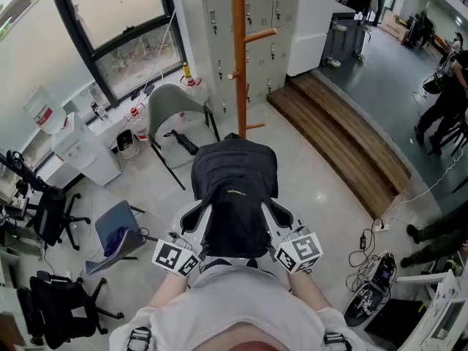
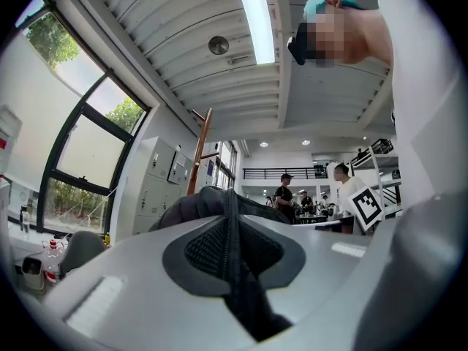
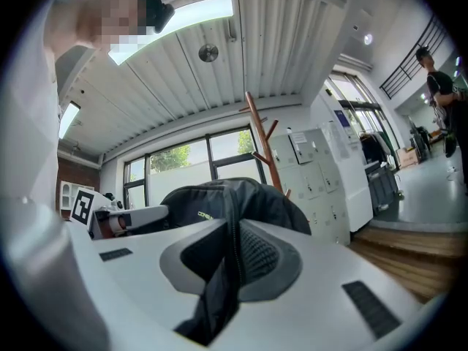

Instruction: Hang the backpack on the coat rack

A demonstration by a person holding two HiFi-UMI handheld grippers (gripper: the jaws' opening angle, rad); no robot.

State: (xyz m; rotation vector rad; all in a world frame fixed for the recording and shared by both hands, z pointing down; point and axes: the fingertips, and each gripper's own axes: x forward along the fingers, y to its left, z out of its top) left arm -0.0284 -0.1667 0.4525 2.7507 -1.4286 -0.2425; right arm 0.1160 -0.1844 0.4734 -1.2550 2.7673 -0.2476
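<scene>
I hold a black backpack [image 1: 234, 189] up in front of me, one gripper on each side of it. My left gripper [image 1: 196, 218] is shut on a black strap [image 2: 235, 284] of the backpack, which runs between its jaws. At the pack's other side my right gripper [image 1: 276, 215] is shut on another strap [image 3: 219, 284]. The orange wooden coat rack [image 1: 239, 50] stands straight ahead, beyond the pack, with short pegs sticking out. Its pole [image 2: 199, 152] rises behind the backpack [image 2: 208, 203] in the left gripper view. In the right gripper view the rack [image 3: 262, 141] shows above the backpack [image 3: 219, 199].
A green chair [image 1: 175, 108] stands left of the rack, grey lockers [image 1: 256, 13] behind it. A wooden step [image 1: 344, 137] runs along the right. A blue chair [image 1: 117, 232] and black office chairs [image 1: 51, 210] are at my left. People [image 1: 446, 93] and floor cables [image 1: 373, 269] are at right.
</scene>
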